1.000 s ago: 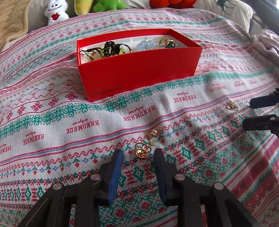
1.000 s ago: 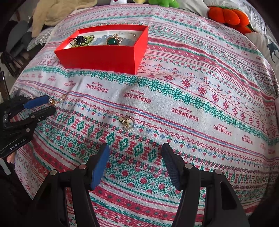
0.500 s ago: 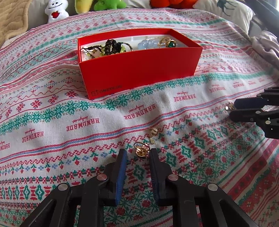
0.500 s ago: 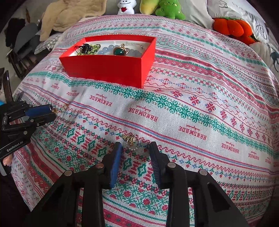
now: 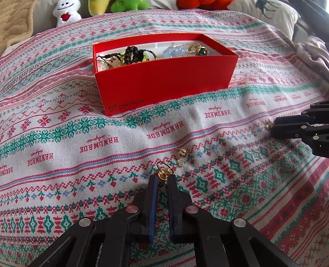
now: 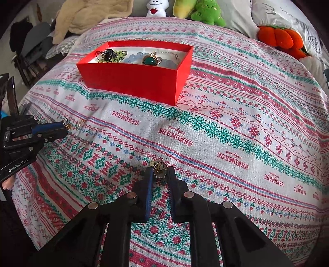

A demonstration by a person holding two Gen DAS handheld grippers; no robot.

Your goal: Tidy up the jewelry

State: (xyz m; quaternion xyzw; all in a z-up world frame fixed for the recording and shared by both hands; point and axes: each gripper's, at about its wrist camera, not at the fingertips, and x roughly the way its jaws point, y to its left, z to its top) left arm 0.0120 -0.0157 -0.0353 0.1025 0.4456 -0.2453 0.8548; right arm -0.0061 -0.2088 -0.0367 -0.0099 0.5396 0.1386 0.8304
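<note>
A red box [image 5: 164, 82] [image 6: 131, 82] on the patterned cloth holds several jewelry pieces: dark beads, blue beads, a green-stone ring. My left gripper [image 5: 163, 178] [image 6: 64, 128] is shut on a gold ring [image 5: 163, 171] at its fingertips, low over the cloth. My right gripper [image 6: 160, 173] [image 5: 273, 127] is shut on a small round gold piece [image 6: 160, 168] at its fingertips. A small gold earring [image 5: 181, 154] [image 6: 82, 123] lies on the cloth just beyond the left gripper.
Plush toys [image 6: 205, 10] and an orange cushion [image 6: 279, 39] line the far edge of the cloth-covered surface [image 5: 61, 143]. A beige blanket [image 6: 90, 14] lies at the far left. A grey fabric heap [image 5: 312, 51] sits at the right.
Both grippers have closed from wide open onto their pieces: the left on the gold ring, the right on the round gold piece. Both have moved slightly forward.
</note>
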